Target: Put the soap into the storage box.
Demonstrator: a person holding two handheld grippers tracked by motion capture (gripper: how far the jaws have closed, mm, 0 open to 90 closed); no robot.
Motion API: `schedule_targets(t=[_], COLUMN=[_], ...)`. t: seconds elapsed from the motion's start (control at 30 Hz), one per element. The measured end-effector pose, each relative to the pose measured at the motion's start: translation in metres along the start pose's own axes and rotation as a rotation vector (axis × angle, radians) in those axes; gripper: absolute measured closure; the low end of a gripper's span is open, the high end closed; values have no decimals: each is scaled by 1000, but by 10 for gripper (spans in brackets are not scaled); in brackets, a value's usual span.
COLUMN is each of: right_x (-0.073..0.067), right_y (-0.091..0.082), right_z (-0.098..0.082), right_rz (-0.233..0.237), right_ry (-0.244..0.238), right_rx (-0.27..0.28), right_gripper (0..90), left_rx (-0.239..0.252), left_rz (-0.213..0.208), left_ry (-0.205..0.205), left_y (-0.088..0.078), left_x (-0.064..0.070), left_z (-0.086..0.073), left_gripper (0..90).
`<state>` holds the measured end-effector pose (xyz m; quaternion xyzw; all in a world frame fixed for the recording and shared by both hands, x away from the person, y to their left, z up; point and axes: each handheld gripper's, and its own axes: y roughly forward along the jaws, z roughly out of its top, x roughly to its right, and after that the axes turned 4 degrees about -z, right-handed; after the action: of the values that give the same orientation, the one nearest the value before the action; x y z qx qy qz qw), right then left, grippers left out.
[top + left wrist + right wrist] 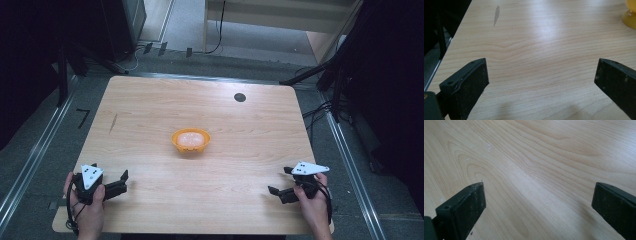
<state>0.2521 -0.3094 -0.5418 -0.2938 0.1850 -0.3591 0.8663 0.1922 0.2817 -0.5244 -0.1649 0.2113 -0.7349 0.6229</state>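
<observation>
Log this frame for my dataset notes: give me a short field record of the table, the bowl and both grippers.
surface: wooden table, with a dark round spot near its far edge
object: orange bowl at the table's middle, upright, something pale inside
left gripper: near left corner, jaws wide apart, holding nothing
right gripper: near right corner, jaws wide apart, holding nothing
contact: neither gripper touches the bowl
bowl in left gripper view: at the top right edge
</observation>
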Motion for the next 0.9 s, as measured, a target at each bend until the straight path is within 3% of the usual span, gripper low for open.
schedule_targets(t=[0.7,0.9], right_x=[9,9], right_y=[-23,-26], right_z=[-27,-30], right_rz=[-17,-22], right_ry=[67,65], right_rx=[57,63], right_gripper=[0,0], left_rx=[0,-1], left_rz=[-3,-2], left_ry=[5,7], left_y=[0,0], left_x=[0,0], left_z=[0,0], left_gripper=[0,0])
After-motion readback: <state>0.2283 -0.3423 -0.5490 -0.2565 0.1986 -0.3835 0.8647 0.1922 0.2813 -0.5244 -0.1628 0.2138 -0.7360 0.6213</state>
